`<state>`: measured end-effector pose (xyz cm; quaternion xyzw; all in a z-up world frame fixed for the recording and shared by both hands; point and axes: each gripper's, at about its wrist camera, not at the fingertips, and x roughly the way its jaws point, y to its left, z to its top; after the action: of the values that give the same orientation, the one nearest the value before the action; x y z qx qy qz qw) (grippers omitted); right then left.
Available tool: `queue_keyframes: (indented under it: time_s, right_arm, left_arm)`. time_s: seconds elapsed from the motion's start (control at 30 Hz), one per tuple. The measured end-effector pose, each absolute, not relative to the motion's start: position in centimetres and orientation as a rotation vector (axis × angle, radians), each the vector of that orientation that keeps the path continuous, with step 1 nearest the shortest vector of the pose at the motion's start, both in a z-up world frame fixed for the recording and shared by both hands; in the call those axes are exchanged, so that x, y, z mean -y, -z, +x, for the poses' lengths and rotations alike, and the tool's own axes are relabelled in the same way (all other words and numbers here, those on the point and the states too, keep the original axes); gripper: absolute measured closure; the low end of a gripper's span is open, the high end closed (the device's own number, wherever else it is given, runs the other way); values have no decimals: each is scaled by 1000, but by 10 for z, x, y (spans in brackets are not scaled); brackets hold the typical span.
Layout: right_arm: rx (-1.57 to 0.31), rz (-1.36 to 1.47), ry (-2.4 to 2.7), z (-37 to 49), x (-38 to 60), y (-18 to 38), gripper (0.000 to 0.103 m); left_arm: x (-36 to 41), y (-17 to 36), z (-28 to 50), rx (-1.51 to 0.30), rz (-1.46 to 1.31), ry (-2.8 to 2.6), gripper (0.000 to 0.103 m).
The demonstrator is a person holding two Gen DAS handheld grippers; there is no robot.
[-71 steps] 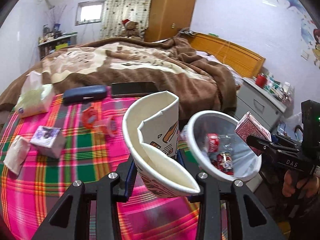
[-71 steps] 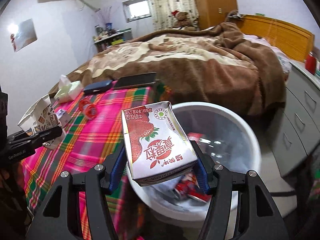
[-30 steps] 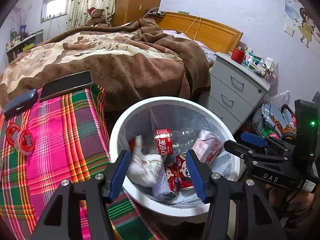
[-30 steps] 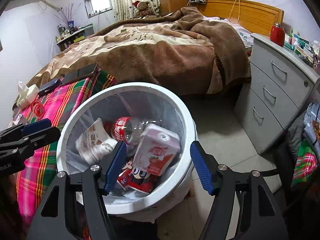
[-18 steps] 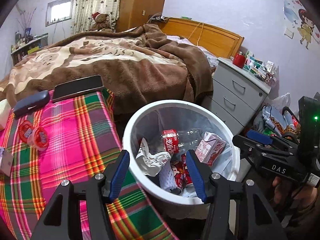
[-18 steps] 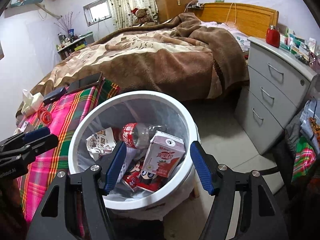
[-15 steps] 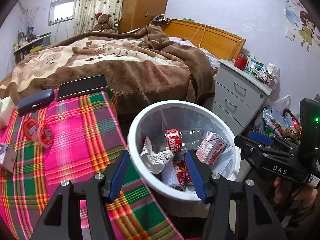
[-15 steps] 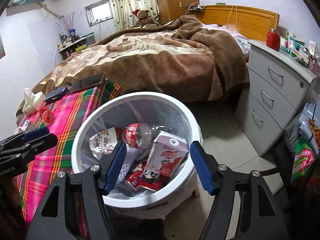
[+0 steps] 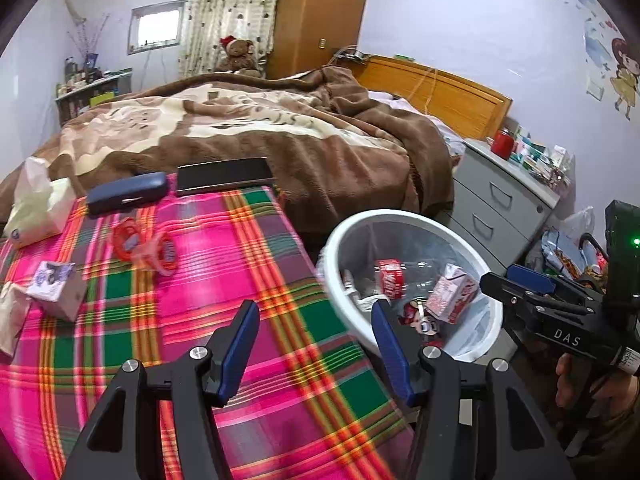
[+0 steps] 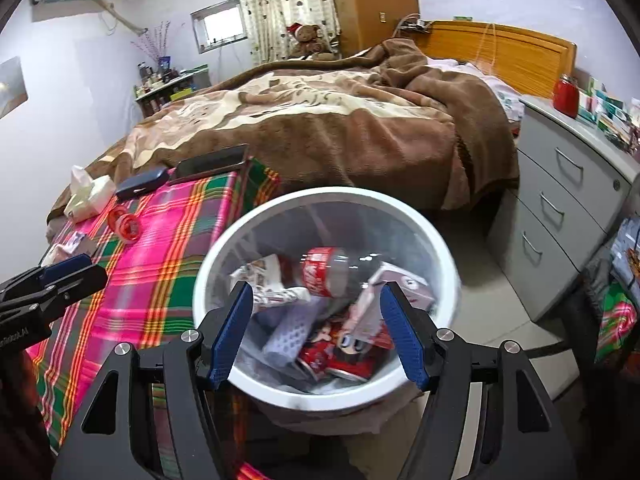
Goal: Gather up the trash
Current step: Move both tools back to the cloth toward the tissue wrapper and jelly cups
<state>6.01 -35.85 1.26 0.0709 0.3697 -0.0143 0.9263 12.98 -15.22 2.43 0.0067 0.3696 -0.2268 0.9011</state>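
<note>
A white trash bin point(image 10: 434, 240) stands on the floor beside the plaid table; it also shows in the left wrist view point(image 9: 344, 240). It holds a cola bottle point(image 10: 324, 270), a strawberry milk carton point(image 9: 452, 294), a crushed paper cup point(image 10: 266, 276) and red cans. My right gripper point(image 10: 316, 330) is open and empty over the bin. My left gripper point(image 9: 314, 340) is open and empty over the table's right edge. On the table lie red jelly cups point(image 9: 146, 246), a small purple carton point(image 9: 58, 290) and a crumpled tissue point(image 9: 10, 318).
The pink plaid table point(image 9: 208, 280) also carries a tissue pack point(image 9: 34, 206), a blue glasses case point(image 9: 126, 196) and a dark phone point(image 9: 224, 174). A bed with a brown blanket point(image 9: 280, 132) lies behind. A grey drawer unit point(image 10: 572, 200) stands right of the bin.
Both grippers let go of the paper cup and the milk carton into the bin. The left gripper has since swung left, back over the table; the right has pulled back a little.
</note>
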Motion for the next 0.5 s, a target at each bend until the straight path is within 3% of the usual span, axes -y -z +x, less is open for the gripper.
queue_keyframes:
  time_s: [0.5]
  right_arm:
    - [-743, 114, -90, 81, 303, -17, 35]
  left_arm:
    - [72, -28, 133, -731, -23, 326, 45]
